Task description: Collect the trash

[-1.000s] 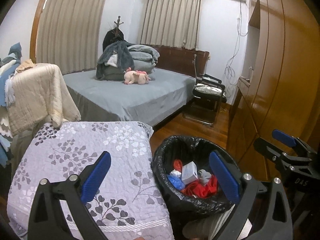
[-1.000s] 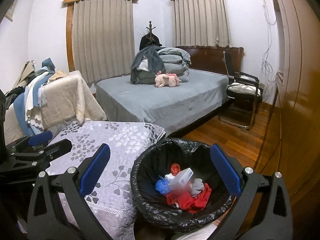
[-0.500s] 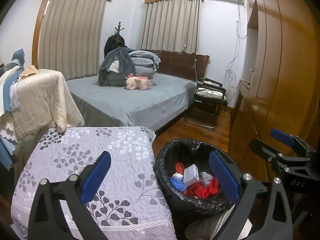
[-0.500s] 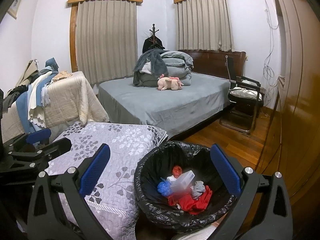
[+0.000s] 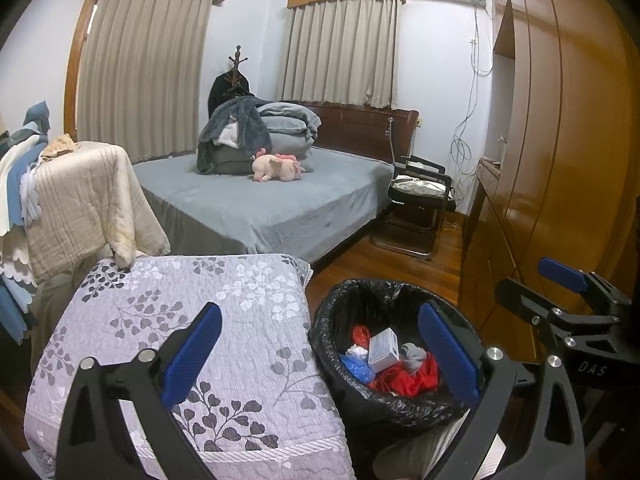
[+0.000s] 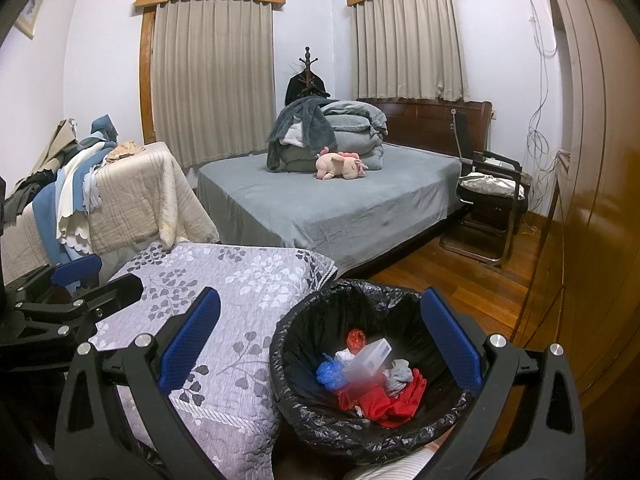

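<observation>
A bin with a black liner (image 5: pixel 340 320) (image 6: pixel 304 320) stands on the floor beside a low table under a purple leaf-print quilt (image 5: pixel 180 312) (image 6: pixel 240 280). In it lie a white box (image 5: pixel 383 350) (image 6: pixel 370 356), red cloth (image 5: pixel 416 380) (image 6: pixel 384 400), a blue wad (image 5: pixel 356 366) (image 6: pixel 330 372) and a grey scrap (image 6: pixel 398 372). My left gripper (image 5: pixel 320 356) is open and empty above the quilt's edge and the bin. My right gripper (image 6: pixel 320 340) is open and empty above the bin. Each gripper shows in the other's view, the right one (image 5: pixel 560 300) and the left one (image 6: pixel 72 280).
A grey bed (image 5: pixel 272 200) with folded bedding and a pink plush toy (image 5: pixel 276 168) lies behind. A rack draped in blankets (image 5: pixel 80 200) stands left. A black chair (image 5: pixel 420 196) and a wooden wardrobe (image 5: pixel 560 140) are on the right, over wooden floor.
Both grippers have risen and drawn back a little, so the bin and quilt sit lower and smaller. The jaws have stayed open. The trash in the bin has not moved.
</observation>
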`<state>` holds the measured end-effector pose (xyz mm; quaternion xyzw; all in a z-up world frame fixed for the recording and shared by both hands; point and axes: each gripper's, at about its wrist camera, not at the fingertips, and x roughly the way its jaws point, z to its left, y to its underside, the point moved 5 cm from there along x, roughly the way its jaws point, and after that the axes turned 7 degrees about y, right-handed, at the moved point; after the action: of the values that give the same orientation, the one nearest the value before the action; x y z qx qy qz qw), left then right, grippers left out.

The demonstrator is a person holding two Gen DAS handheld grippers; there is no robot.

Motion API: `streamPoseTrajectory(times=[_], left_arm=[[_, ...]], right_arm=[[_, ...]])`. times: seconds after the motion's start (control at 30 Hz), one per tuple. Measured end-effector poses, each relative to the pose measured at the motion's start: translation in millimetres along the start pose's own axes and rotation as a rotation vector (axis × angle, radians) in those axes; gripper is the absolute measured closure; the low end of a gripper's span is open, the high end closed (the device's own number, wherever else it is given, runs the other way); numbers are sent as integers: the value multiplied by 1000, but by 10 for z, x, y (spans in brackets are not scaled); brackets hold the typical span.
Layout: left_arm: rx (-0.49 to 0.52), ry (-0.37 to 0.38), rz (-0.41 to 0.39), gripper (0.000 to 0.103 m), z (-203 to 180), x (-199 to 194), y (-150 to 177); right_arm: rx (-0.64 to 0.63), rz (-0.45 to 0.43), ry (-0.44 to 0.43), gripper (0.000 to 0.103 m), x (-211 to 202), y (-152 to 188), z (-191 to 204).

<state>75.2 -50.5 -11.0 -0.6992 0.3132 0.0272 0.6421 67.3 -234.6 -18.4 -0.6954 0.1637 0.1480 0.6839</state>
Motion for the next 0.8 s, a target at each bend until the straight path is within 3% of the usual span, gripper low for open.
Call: streamPoseTrajectory(times=[0.8], left_arm=[[1,-1,2,6,35,-23,-17]], right_arm=[[0,1,-3,5,4,23,32]])
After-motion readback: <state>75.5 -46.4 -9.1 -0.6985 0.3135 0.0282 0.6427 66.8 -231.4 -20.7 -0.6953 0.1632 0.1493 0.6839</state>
